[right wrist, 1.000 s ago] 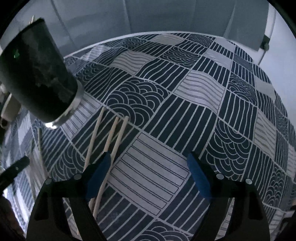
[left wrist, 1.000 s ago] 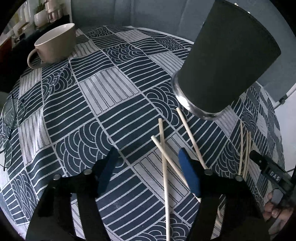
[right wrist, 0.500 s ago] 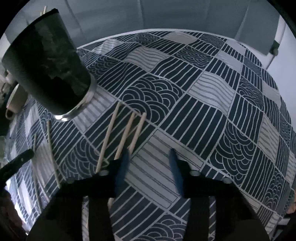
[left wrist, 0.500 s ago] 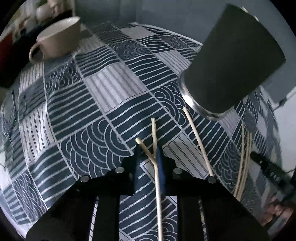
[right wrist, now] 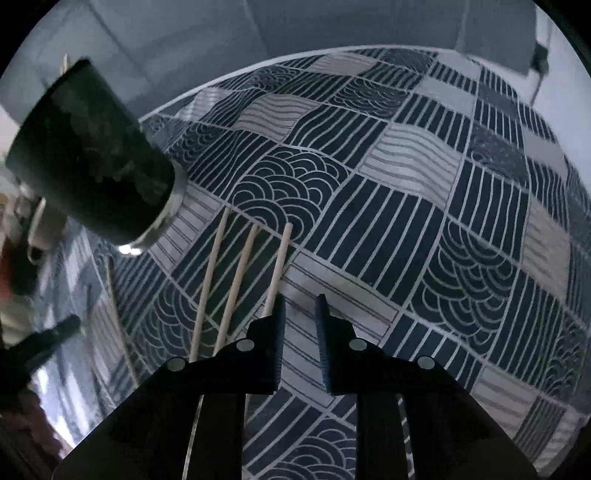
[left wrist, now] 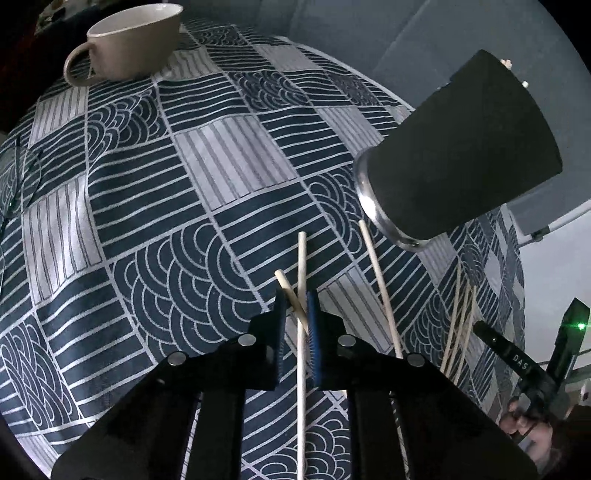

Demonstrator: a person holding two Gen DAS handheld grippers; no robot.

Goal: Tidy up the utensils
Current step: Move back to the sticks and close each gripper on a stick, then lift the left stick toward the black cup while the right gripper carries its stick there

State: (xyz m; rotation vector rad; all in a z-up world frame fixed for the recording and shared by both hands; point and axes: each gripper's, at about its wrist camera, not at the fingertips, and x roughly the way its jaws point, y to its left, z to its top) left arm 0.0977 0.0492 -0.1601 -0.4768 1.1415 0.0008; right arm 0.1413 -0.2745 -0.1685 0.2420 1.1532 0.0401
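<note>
Both tongs are closing. Left gripper (left wrist: 295, 314) has narrowed its blue pads onto two crossed chopsticks (left wrist: 301, 280); right gripper (right wrist: 300, 314) is narrow with only cloth between its pads, three chopsticks (right wrist: 242, 269) just beside its left finger. Round table, covered by a navy-and-white patchwork tablecloth (left wrist: 229, 155), stands before a grey wall (right wrist: 332, 26). Black tumbler (left wrist: 465, 155) stands mid-table. Beige cup (left wrist: 136, 40) sits at the far edge.
</note>
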